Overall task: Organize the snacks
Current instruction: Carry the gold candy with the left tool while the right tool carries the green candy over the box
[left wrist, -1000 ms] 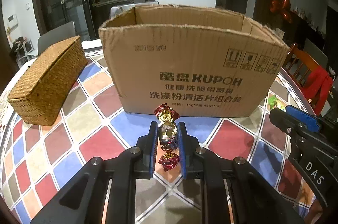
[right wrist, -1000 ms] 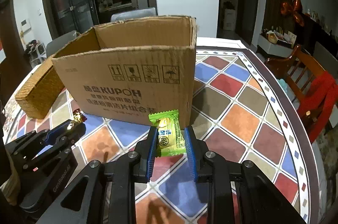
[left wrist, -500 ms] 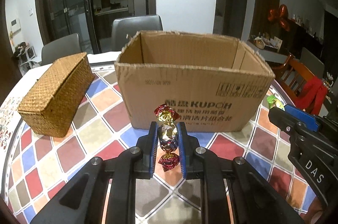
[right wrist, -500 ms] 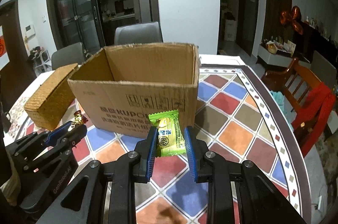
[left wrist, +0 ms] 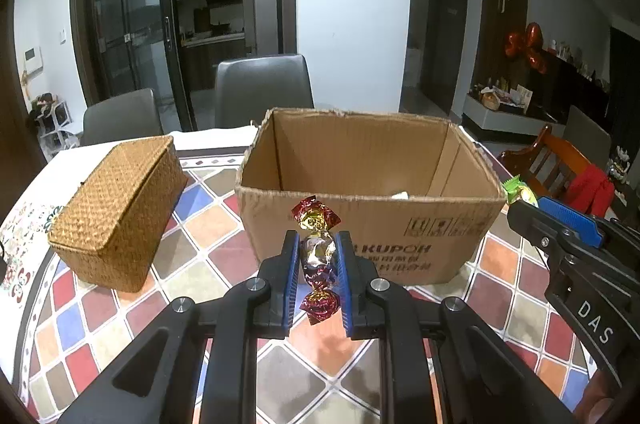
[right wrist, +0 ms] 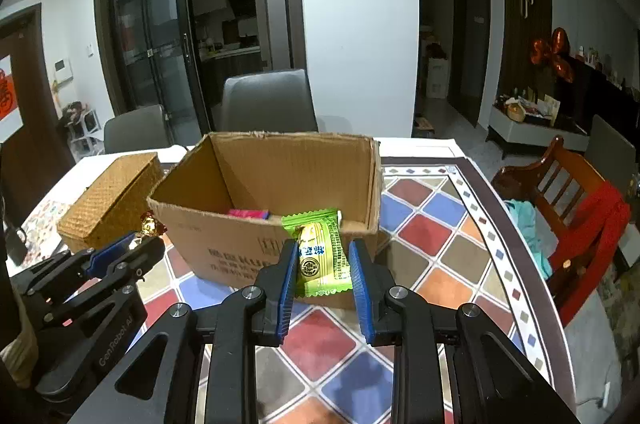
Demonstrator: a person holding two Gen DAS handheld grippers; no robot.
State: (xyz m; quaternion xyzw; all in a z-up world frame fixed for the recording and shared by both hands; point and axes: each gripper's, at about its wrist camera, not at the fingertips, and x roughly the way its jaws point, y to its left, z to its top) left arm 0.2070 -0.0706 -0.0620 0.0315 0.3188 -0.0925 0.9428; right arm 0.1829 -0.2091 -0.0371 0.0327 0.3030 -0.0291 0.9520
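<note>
Both grippers loaded, nothing dropped yet. Left gripper [left wrist: 318,266] is clenched on a foil candy [left wrist: 316,252], twisted ends sticking out front and back of the pads. Right gripper [right wrist: 323,262] is clamped on a green packet [right wrist: 320,252], held flat between the blue pads.

Landmark: the open box [left wrist: 368,224]. Both snacks hang in front of its near wall, about at rim height, not over the opening yet. The candy is nearer the box's left half, the packet nearer its right corner.

Done so far, judging by contents: at least a pink item [right wrist: 248,212] and something pale [left wrist: 400,195] lie inside the box; the rest of the floor is hidden by the near wall.

Left: carry both forward over the rim and release. No loose snacks visible on the table [right wrist: 428,224] around the box, so these could be the last ones. Wicker basket [left wrist: 116,207] left of the box, lid on, untouched.
</note>
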